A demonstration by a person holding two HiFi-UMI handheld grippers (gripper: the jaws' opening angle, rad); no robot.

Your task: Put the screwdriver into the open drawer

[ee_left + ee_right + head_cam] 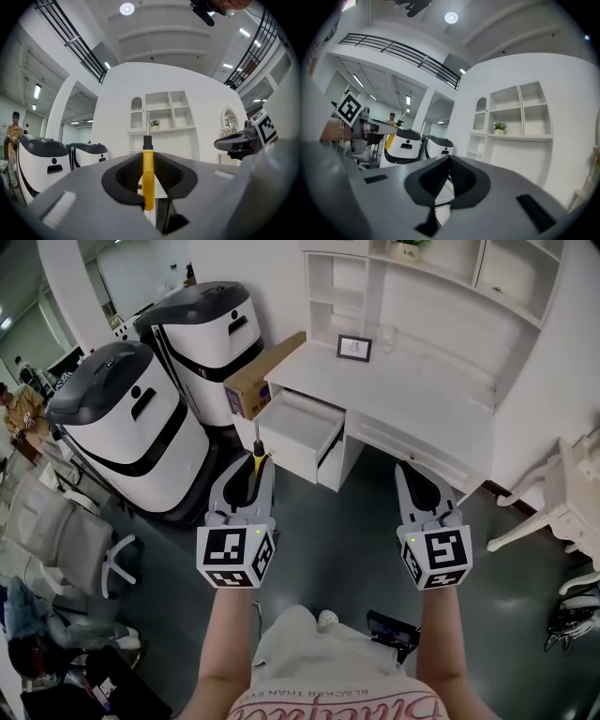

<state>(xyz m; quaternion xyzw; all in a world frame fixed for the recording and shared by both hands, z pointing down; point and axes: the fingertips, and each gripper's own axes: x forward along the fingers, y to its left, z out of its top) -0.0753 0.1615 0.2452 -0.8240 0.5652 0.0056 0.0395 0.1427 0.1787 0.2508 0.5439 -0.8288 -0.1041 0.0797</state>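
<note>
Dark grey floor in front of a white table; the screwdriver is in your left hand-held gripper.

Your left hand-held gripper has its jaws clamped on the yellow handle of the screwdriver, and the black collar and metal shaft stick out past the jaw tips. The open drawer is at about 1 o'clock from this gripper, apart from it, pulled out at the table's left end. Your right hand-held gripper, at 3 o'clock of the left one, has its jaws together with nothing between them. A cardboard box sits at 11 o'clock of the drawer, at the table's left edge. Two white and black machines stand on the floor at 9 o'clock of the drawer. A small framed picture stands on the table.
</note>
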